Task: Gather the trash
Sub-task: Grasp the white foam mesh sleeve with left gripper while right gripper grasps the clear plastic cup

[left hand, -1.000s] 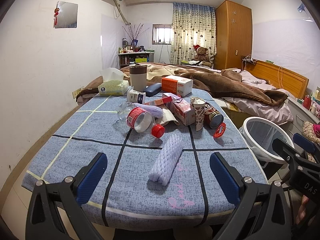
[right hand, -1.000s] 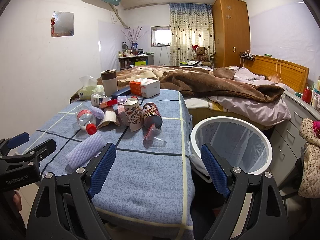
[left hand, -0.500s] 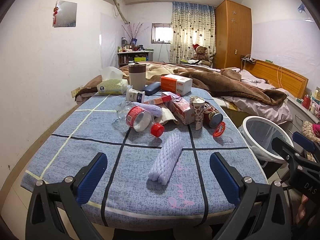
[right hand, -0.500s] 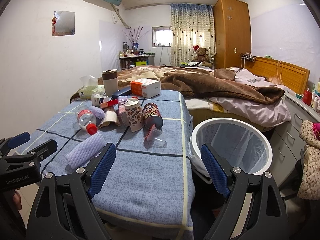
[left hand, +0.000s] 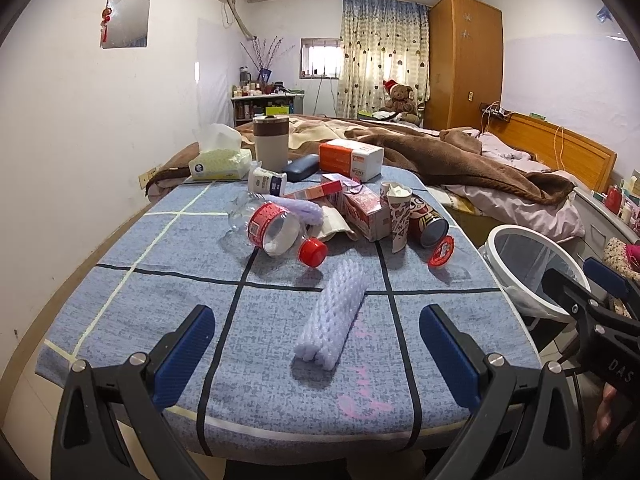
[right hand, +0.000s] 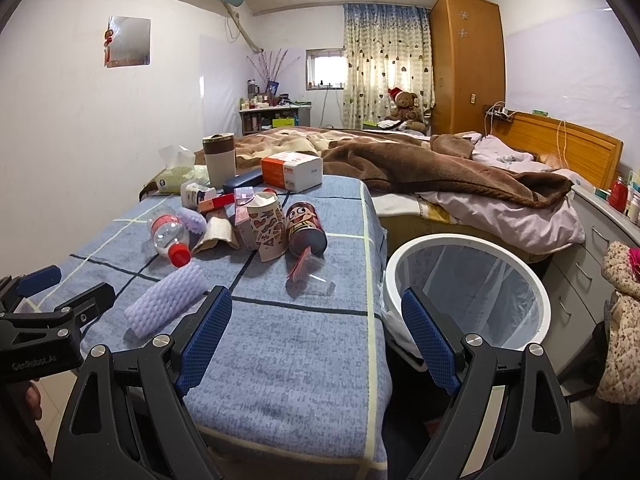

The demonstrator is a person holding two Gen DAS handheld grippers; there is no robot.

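A blue checked table (left hand: 168, 264) holds trash: a lilac foam net sleeve (left hand: 334, 316) nearest me, a clear bottle with red cap (left hand: 276, 232), a paper cup (left hand: 400, 216), a red can (left hand: 426, 222), a red lid (left hand: 440, 250) and a pink carton (left hand: 366, 210). A white bin with a clear liner (right hand: 468, 292) stands right of the table. My left gripper (left hand: 316, 354) is open and empty, just short of the foam sleeve. My right gripper (right hand: 316, 340) is open and empty over the table's near right corner, beside the bin.
A tissue pack (left hand: 218, 162), a tall grey cup (left hand: 271, 142), a dark case (left hand: 300, 167) and an orange-white box (left hand: 350, 159) stand at the table's far end. A bed with brown blanket (right hand: 440, 172) lies behind. Drawers (right hand: 592, 240) stand at the right.
Both grippers stay open and almost still; the left wrist view has drifted very slightly. Nothing on the table has moved.
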